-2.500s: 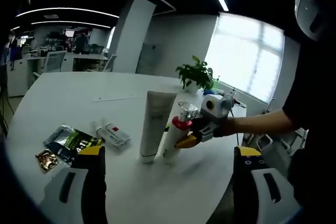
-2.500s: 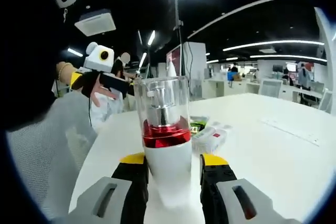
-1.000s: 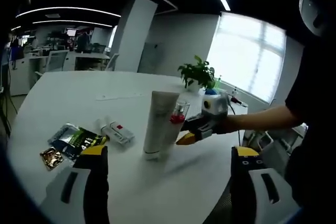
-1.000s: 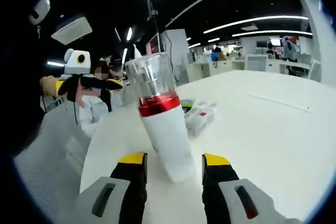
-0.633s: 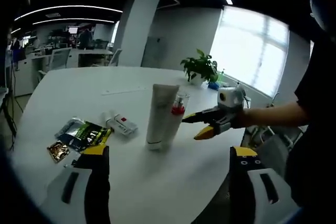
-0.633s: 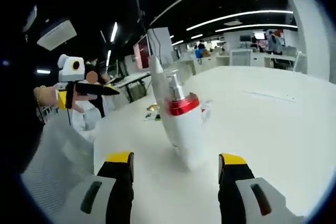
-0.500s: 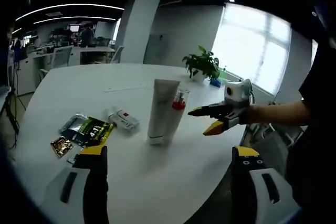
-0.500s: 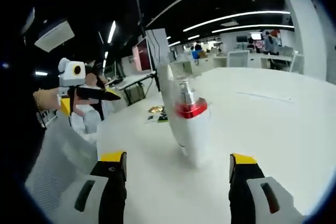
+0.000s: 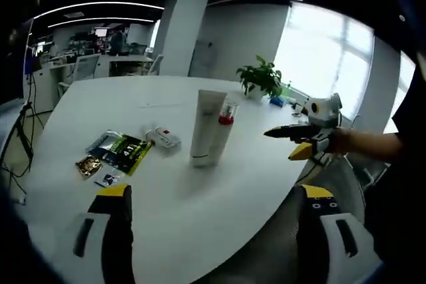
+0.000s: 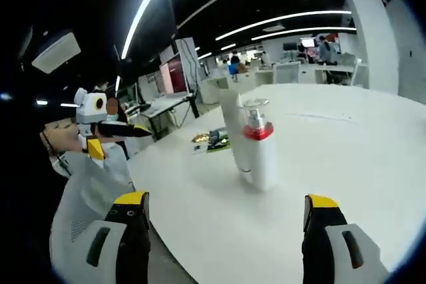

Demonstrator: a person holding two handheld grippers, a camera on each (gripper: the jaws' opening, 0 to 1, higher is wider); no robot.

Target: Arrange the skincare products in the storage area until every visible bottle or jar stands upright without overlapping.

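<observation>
Pump bottle (image 10: 259,147) upright beside tube (image 10: 235,134), well ahead of released right claw (image 10: 226,221), left claw (image 9: 216,207) released too.

On the table (image 9: 200,197), the tube (image 9: 207,128) and pump bottle (image 9: 224,124) stand touching (both upright); sachets (image 9: 120,151) lie to their left.

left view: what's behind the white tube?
The pump bottle with the red collar stands just behind the white tube; its clear cap and red band show, the tube covers its lower body. The potted plant sits farther back.
</observation>
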